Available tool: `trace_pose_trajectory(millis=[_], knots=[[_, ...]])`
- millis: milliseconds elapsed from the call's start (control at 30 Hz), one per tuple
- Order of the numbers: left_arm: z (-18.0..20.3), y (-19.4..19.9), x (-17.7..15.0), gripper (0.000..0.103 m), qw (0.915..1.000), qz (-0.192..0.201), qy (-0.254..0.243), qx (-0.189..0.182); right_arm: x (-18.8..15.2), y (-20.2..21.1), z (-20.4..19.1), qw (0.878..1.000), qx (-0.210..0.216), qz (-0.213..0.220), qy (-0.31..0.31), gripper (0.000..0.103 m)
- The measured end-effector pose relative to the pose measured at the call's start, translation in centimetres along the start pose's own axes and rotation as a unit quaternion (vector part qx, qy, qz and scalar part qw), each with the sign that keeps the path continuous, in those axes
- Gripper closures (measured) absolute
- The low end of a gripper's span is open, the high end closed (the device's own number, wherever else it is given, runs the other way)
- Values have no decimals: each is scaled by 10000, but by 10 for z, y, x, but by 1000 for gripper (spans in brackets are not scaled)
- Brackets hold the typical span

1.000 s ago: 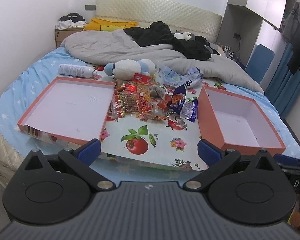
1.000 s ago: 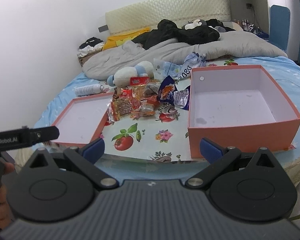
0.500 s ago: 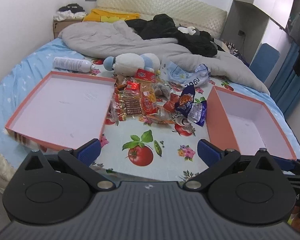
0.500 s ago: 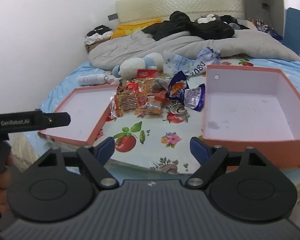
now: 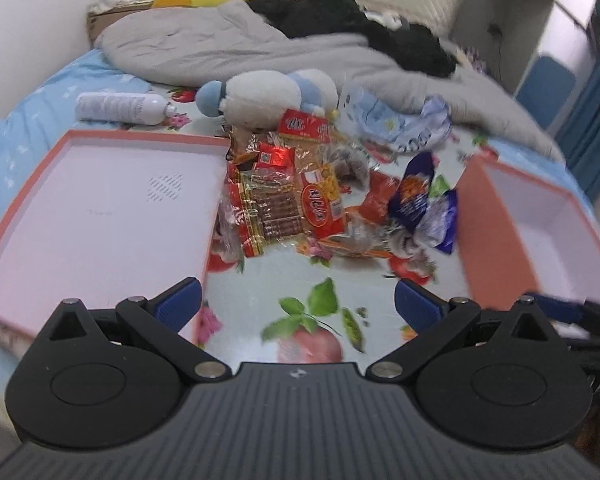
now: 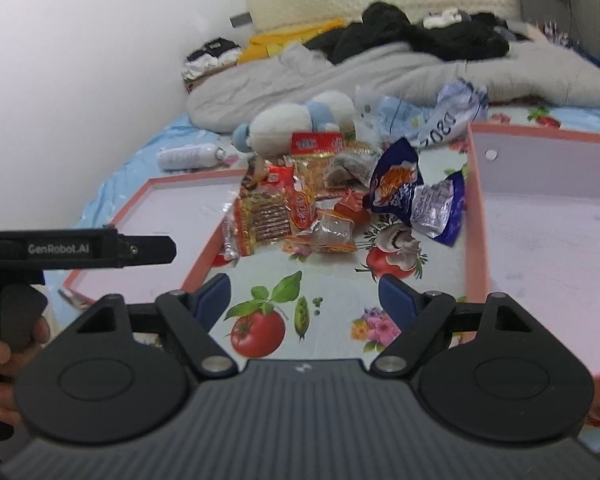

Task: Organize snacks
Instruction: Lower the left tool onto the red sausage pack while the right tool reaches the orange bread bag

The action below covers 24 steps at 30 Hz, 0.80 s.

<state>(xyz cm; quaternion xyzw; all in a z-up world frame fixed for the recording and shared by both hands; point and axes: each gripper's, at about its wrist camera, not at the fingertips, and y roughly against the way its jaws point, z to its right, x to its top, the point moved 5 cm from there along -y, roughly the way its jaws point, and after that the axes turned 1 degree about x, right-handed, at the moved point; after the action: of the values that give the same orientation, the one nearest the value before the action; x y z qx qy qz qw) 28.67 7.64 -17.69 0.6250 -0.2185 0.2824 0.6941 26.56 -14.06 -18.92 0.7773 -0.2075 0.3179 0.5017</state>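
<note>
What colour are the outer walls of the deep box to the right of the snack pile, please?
The deep box has salmon-pink outer walls, clearest in the right wrist view.

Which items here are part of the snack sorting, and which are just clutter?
Job: snack pile, blue chip bag, shallow lid, deep box.
Clutter: plush toy, white bottle, grey duvet, black clothes.
</note>
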Motion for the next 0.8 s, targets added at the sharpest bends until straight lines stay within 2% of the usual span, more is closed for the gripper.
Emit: trace_pose_trajectory(millis=[167, 267, 333, 467, 567, 700, 800], knots=[[-1, -51, 19, 0, 9956, -168, -920, 84, 14, -45, 18, 9994, -67, -160, -301, 20], [0, -77, 27, 0, 9884, -238, -1494, 110, 24, -72, 32, 9976, -79, -256, -643, 21], [4, -93, 29, 0, 9803, -289, -1951, 94, 30, -89, 39, 9964, -87, -304, -792, 21], [13, -127, 29, 0, 9572, -362, -2870, 73, 40, -117, 49, 9946, -141, -342, -968, 22], [20, -149, 31, 0, 9325, -372, -3593, 6, 44, -137, 57, 9914, -150, -429, -1229, 29], [21, -178, 36, 0, 9033, -450, -4267, -25, 47, -161, 62, 9886, -228, -561, -1380, 43], [20, -198, 37, 2, 8845, -524, -4636, -10, 44, -178, 64, 9857, -206, -766, -1486, 44]])
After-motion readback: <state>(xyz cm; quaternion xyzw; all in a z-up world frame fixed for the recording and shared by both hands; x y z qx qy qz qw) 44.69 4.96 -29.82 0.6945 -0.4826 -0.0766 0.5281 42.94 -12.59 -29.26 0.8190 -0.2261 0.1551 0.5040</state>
